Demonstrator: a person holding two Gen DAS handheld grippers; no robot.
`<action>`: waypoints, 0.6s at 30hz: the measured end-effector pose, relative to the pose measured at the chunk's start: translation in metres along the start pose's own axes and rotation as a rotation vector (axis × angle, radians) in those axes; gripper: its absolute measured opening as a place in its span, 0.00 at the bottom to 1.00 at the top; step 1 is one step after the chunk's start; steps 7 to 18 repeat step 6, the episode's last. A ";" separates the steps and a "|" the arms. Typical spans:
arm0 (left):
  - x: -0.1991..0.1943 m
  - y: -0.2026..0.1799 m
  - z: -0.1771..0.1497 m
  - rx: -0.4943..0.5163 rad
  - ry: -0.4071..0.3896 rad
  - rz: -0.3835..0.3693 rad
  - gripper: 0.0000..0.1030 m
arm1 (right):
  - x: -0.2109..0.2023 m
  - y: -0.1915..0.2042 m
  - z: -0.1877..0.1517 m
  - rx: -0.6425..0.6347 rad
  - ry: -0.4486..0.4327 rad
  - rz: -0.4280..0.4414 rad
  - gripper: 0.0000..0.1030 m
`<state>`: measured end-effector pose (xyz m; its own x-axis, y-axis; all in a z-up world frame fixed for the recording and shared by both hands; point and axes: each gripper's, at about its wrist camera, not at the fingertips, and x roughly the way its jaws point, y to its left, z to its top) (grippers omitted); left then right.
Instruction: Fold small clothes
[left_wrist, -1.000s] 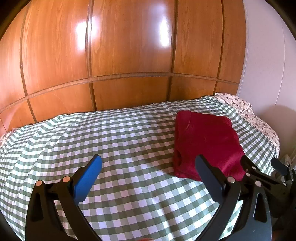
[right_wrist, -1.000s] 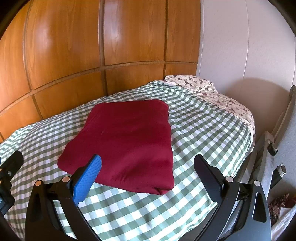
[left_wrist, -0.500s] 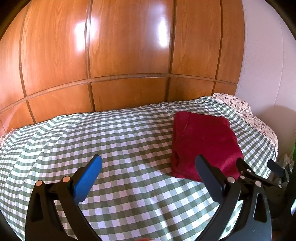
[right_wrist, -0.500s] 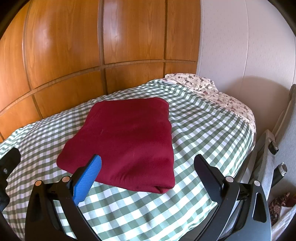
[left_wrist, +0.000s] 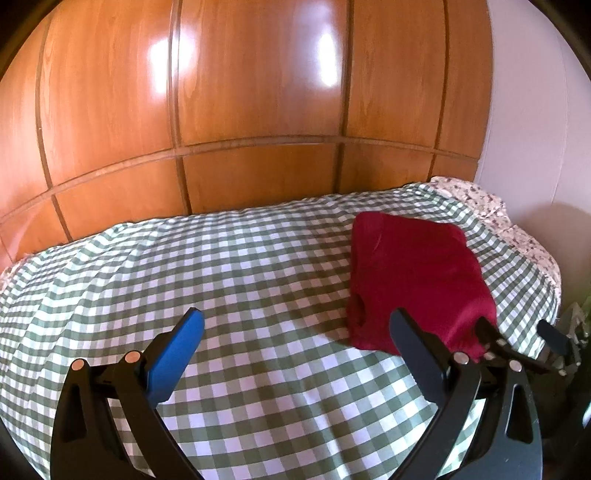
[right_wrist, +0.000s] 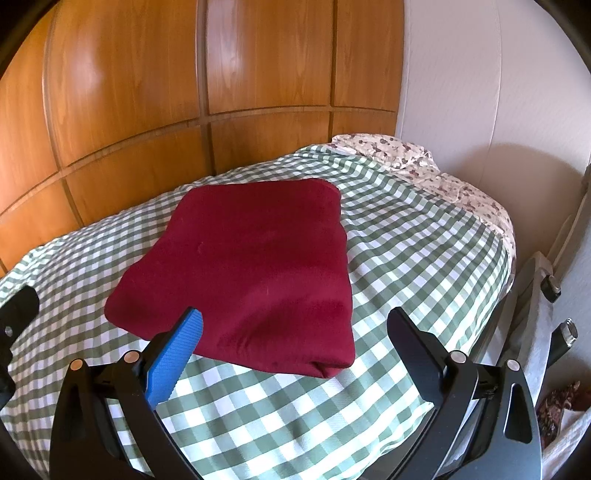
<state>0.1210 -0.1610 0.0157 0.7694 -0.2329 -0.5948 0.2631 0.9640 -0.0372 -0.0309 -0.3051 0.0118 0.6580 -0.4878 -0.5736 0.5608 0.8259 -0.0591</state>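
Note:
A dark red garment (right_wrist: 251, 273) lies folded into a flat rectangle on the green-and-white checked bedspread (right_wrist: 406, 251). In the left wrist view the same red garment (left_wrist: 410, 273) sits at the right, beyond my right gripper's black frame. My left gripper (left_wrist: 295, 321) hangs open above bare bedspread (left_wrist: 221, 280), left of the garment, holding nothing. My right gripper (right_wrist: 291, 321) is open just short of the garment's near edge; its blue-padded finger (right_wrist: 177, 350) overlaps the near left corner in the picture, and I cannot tell if it touches.
Wooden wardrobe panels (left_wrist: 258, 110) rise behind the bed. A floral pillow (right_wrist: 406, 155) lies at the far right against a white wall (right_wrist: 480, 92). A grey chair or frame (right_wrist: 546, 295) stands off the bed's right edge.
Both views have pulled back and up slightly, so the red garment looks a little farther off. The garment has not moved and both grippers stay open.

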 end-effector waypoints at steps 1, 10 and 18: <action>0.001 0.001 -0.001 0.000 0.004 0.002 0.97 | 0.000 -0.002 0.001 0.003 -0.004 0.001 0.96; 0.013 0.007 -0.002 -0.034 0.044 -0.002 0.97 | 0.004 -0.027 0.022 0.059 -0.038 0.000 0.96; 0.013 0.007 -0.002 -0.034 0.044 -0.002 0.97 | 0.004 -0.027 0.022 0.059 -0.038 0.000 0.96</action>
